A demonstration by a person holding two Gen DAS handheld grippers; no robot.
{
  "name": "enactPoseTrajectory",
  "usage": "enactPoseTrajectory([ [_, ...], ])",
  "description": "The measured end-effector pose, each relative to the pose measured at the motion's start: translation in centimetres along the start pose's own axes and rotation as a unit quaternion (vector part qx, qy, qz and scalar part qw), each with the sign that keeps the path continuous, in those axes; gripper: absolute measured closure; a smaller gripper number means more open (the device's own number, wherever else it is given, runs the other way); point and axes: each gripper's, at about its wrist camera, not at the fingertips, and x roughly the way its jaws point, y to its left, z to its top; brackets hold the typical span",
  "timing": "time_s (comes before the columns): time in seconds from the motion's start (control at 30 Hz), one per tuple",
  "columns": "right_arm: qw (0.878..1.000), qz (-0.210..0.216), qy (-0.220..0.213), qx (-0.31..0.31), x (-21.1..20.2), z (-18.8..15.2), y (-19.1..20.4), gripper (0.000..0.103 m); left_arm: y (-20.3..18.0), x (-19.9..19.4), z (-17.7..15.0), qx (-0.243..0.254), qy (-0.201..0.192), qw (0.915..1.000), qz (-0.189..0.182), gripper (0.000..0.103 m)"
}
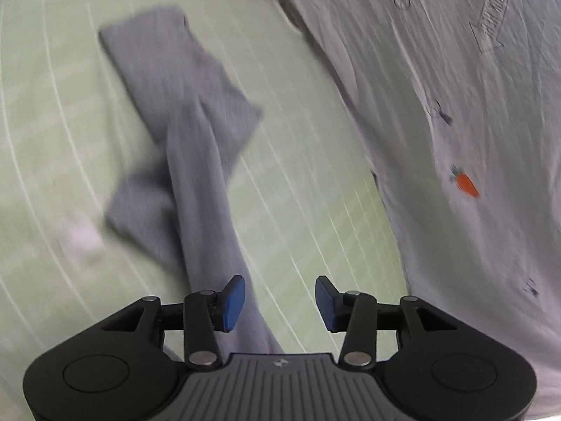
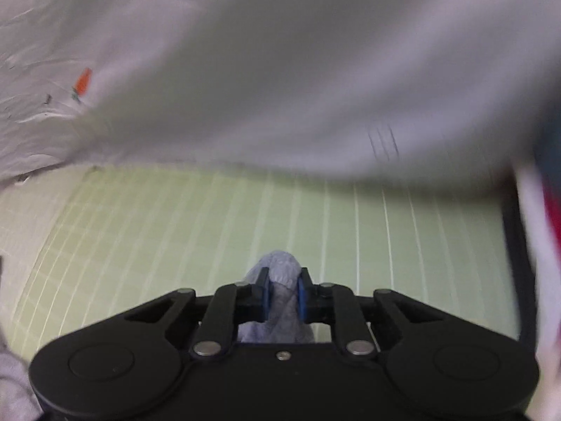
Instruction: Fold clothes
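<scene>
two tongs: left (image 1: 279,304) wide apart w/ nothing, right (image 2: 283,293) clamped on grey cloth (image 2: 280,280).

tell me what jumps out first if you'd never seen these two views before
The long grey garment stands out: it lies twisted across the pale green gridded mat in the left wrist view, and the right gripper is shut on a bunched end of it. Next is the white shirt along the mat's right side, with a small orange carrot print. The left gripper is open, holding nothing.
</scene>
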Motion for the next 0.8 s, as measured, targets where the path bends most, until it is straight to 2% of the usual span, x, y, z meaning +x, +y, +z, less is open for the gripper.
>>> enactPoseTrajectory([
  [0.1, 0.995, 0.013, -0.099, -0.030, -1.1, 5.7, 1.8, 0.089, 0.4, -0.2, 1.9, 0.000, -0.025, 0.9996, 0.015, 0.056],
  [0.2, 0.974, 0.003, -0.217, -0.057, -2.9, 10.7, 3.9, 0.089, 0.9, 0.0, 3.0, -0.003, -0.049, 0.9980, 0.039, 0.052],
  [0.3, 0.954, -0.006, -0.293, -0.059, -3.4, 12.8, 5.6, 0.089, 1.5, -0.2, 4.1, 0.005, -0.067, 0.9949, 0.076, 0.048],
  [0.33, 0.951, -0.014, -0.303, -0.059, -2.8, 12.8, 6.2, 0.088, 1.8, -0.2, 4.5, 0.008, -0.072, 0.9935, 0.088, 0.046],
  [0.37, 0.954, -0.026, -0.293, -0.064, -1.6, 12.4, 6.8, 0.085, 2.4, -0.5, 4.7, 0.009, -0.075, 0.9921, 0.101, 0.045],
  [0.4, 0.964, -0.037, -0.253, -0.078, 0.1, 11.5, 7.4, 0.082, 3.0, -0.7, 5.0, 0.010, -0.077, 0.9904, 0.114, 0.044],
  [0.43, 0.974, -0.047, -0.200, -0.094, 1.9, 10.5, 8.0, 0.068, 3.5, -0.9, 5.2, 0.012, -0.080, 0.9884, 0.129, 0.043],
  [0.47, 0.981, -0.057, -0.146, -0.110, 3.7, 9.4, 8.6, 0.063, 3.9, -1.0, 5.4, 0.014, -0.081, 0.9865, 0.142, 0.043],
  [0.5, 0.985, -0.068, -0.105, -0.119, 4.9, 7.8, 9.0, 0.063, 4.3, -1.2, 5.5, 0.017, -0.084, 0.9844, 0.154, 0.043],
  [0.53, 0.987, -0.075, -0.081, -0.119, 5.2, 5.9, 9.3, 0.059, 4.6, -1.4, 5.8, 0.023, -0.088, 0.9818, 0.167, 0.042],
  [0.57, 0.989, -0.078, -0.067, -0.108, 4.8, 4.0, 9.3, 0.042, 4.9, -1.5, 6.0, 0.029, -0.092, 0.9791, 0.180, 0.041],
  [0.63, 0.993, -0.080, -0.041, -0.072, 3.4, 0.2, 9.3, 0.015, 5.5, -1.7, 6.6, 0.039, -0.097, 0.9765, 0.189, 0.039],
  [0.8, 0.996, -0.087, 0.035, -0.012, -0.6, -8.0, 9.8, 0.014, 6.1, -1.4, 8.9, 0.052, -0.112, 0.9734, 0.193, 0.037],
])
